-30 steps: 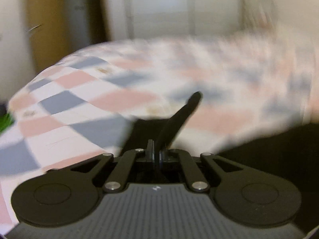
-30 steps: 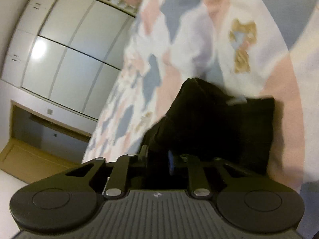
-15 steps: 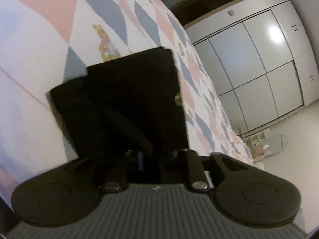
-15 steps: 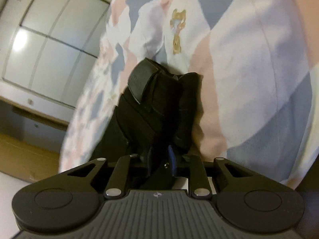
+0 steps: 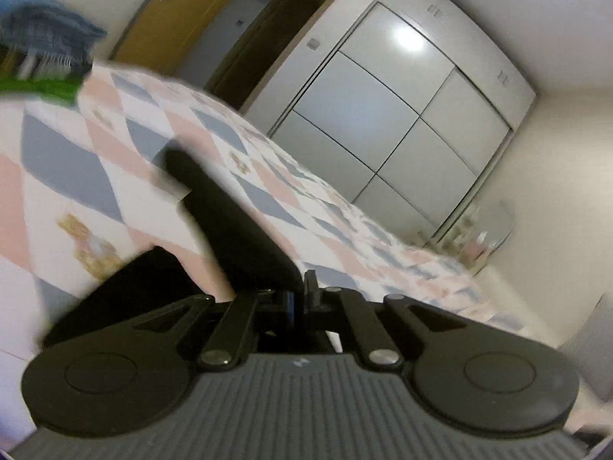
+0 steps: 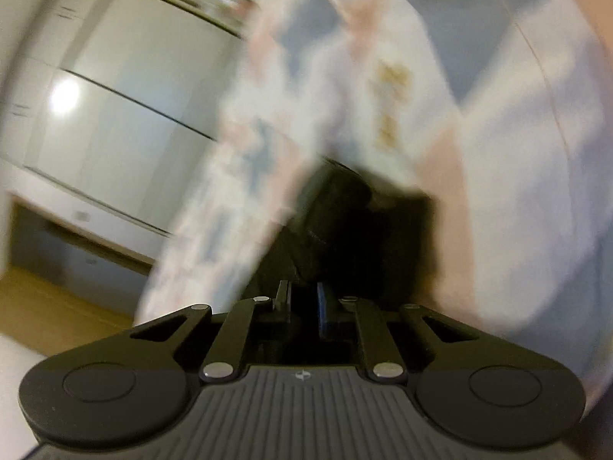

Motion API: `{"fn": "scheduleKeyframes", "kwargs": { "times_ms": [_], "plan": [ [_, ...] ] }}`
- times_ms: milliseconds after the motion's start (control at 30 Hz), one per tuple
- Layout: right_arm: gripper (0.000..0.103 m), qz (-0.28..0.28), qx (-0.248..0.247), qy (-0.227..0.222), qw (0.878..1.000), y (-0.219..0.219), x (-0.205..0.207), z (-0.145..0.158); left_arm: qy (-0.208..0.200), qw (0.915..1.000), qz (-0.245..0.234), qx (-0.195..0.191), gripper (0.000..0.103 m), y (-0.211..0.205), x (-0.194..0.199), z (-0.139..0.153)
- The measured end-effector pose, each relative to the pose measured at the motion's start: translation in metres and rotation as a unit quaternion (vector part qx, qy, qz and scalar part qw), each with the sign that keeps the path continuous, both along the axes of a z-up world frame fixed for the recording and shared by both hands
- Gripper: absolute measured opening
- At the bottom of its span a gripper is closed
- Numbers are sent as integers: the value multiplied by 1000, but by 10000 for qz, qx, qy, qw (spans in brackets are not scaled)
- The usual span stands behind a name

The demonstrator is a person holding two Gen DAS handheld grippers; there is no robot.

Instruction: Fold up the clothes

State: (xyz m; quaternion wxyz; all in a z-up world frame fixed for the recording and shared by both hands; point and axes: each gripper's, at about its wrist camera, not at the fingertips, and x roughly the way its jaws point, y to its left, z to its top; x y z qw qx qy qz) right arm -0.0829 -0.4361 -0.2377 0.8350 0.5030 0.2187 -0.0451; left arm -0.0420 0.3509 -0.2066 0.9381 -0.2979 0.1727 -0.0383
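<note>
A black garment (image 5: 230, 226) lies on the bed with a pink, blue and white diamond-pattern cover (image 5: 69, 168). My left gripper (image 5: 297, 293) is shut on an edge of the garment, which stretches away from the jaws as a dark band. In the right wrist view the same black garment (image 6: 356, 226) is bunched in front of my right gripper (image 6: 302, 295), whose jaws stand close together on the cloth. That view is blurred by motion.
White sliding wardrobe doors (image 5: 402, 115) stand beyond the bed, with a wooden door (image 5: 184, 11) to their left. A blue knitted item (image 5: 46, 38) on something green (image 5: 42, 86) sits at the bed's far left. A small round table (image 5: 486, 230) stands by the wardrobe.
Both grippers have swung with the garment in them. The left view has tilted up from the flat folded garment toward the wardrobe. The right view has turned blurred.
</note>
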Motion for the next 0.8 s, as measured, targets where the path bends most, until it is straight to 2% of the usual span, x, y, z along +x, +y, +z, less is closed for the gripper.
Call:
{"fn": "scheduleKeyframes", "kwargs": {
  "times_ms": [33,67,100,133,167,200,233,267,333,400,433,467,500,567,600,700,733,800],
  "plan": [
    [13,27,-54,28,10000,0,-2,1,481,9984,181,-233,19,9,-2,-17],
    [13,49,-103,170,9998,0,-4,0,957,9936,365,-483,34,19,-3,-34],
    [13,72,-152,311,9994,0,-5,-1,1350,9851,570,-899,26,30,-9,-55],
    [14,87,-129,467,9988,0,-6,-7,1329,9810,639,-1260,19,38,-17,-66],
    [14,100,-75,628,9979,0,-7,-15,1259,9792,686,-1438,20,43,-22,-67],
    [16,113,-22,790,9968,0,-8,-24,1189,9769,732,-1616,23,47,-26,-67],
    [20,96,23,822,9966,0,-8,-26,1123,9746,773,-1776,35,51,-30,-68],
    [20,67,65,797,9968,0,-8,-27,1110,9751,763,-1762,44,51,-26,-64],
    [25,9,147,747,9971,-1,-8,-28,1232,9745,717,-1734,46,52,-15,-60],
    [25,-27,119,768,9970,-1,-6,-26,1345,9745,747,-1633,31,47,-5,-61],
    [24,-50,108,806,9967,0,-4,-26,1402,9755,752,-1522,7,46,-2,-60],
    [22,-73,98,844,9964,0,-3,-25,1443,9765,752,-1415,1,45,1,-58],
    [13,-84,50,875,9961,0,-1,-24,1329,9796,686,-1343,1,44,0,-53],
    [12,-74,-101,836,9964,0,0,-15,1090,9866,492,-1114,1,39,4,-39],
    [12,-25,-186,645,9977,0,-1,-4,951,9898,382,-986,1,37,1,-34],
    [11,143,-426,-19,9990,-2,-9,26,1204,9906,309,-569,1,34,-2,-44],
    [11,143,-442,-44,9989,-3,-13,26,1418,9880,350,-509,2,33,-4,-52],
    [11,97,-418,75,9991,-5,-23,16,1315,9878,427,-721,2,33,-16,-63]
  ]
}}
